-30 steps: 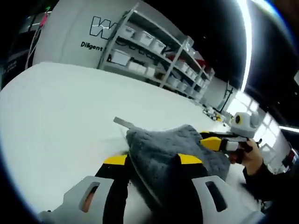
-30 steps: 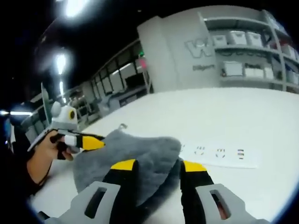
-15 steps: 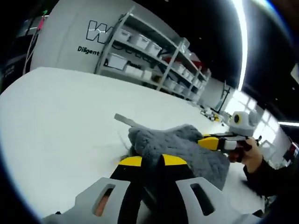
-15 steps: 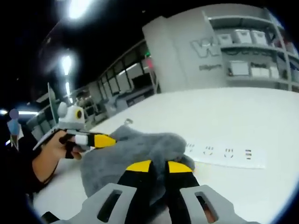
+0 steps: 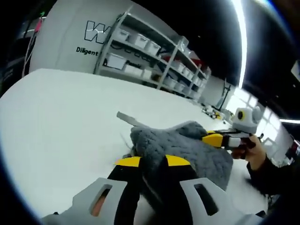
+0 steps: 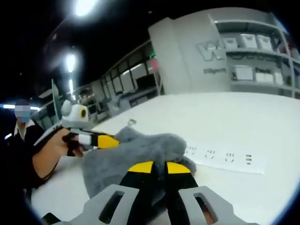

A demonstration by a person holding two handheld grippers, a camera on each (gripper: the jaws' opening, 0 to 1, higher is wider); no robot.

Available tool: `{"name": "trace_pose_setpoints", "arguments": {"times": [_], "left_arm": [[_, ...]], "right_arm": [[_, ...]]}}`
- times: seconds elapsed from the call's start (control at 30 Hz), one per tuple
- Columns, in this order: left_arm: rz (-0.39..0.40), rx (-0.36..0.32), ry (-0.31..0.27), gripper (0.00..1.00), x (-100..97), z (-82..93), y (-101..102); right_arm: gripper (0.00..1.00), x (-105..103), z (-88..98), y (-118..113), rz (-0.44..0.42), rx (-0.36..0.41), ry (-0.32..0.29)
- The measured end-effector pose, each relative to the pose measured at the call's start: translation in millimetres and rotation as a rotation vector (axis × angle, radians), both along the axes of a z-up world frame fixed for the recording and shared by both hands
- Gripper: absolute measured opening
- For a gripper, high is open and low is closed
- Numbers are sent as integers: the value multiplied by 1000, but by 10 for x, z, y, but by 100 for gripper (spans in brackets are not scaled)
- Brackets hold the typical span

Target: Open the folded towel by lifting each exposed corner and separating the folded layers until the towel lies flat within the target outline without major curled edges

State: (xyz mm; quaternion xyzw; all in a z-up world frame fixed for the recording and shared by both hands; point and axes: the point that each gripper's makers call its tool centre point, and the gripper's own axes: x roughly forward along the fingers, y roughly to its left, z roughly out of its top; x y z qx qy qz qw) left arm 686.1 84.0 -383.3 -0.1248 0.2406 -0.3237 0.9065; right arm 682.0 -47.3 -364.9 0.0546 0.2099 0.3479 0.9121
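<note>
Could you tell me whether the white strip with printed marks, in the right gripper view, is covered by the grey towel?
No, the white strip lies bare on the table beside the grey towel.

- Towel: grey, nubbly pile.
- Left gripper: yellow tips, black jaws, pale grey body.
- Right gripper: the same colours.
- Table: white.
- Strip: white, dark marks.
- Bins: white, on grey shelves.

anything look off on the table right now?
The grey towel is bunched in a rumpled heap, not flat, with both grippers, left and right, shut on its edges. A power strip lies just beside it.
</note>
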Motion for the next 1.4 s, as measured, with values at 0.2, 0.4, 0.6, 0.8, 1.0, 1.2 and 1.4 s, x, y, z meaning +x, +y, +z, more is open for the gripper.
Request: {"name": "trace_pose_setpoints", "arguments": {"times": [0.2, 0.4, 0.6, 0.8, 1.0, 1.2, 1.4], "left_arm": [[-37, 1, -44, 9, -13, 31, -70], [-62, 11, -65, 4, -30, 79, -89], [-80, -16, -71, 3, -56, 160, -75], [-90, -44, -107, 3, -117, 295, -49], [-98, -71, -123, 3, -199, 376, -19], [-111, -79, -133, 3, -281, 452, -17], [-127, -79, -142, 3, -456, 509, 5]], "right_arm": [[2, -42, -29, 42, 21, -14, 0], [2, -73, 32, 29, 26, -8, -16], [1, -139, 131, 37, 47, 12, -44], [1, -272, 328, 95, 99, 32, -129], [1, -435, 435, 121, 125, 16, -175], [1, -551, 451, 147, 130, -2, -187], [1, -755, 520, 173, 151, 10, -226]]}}
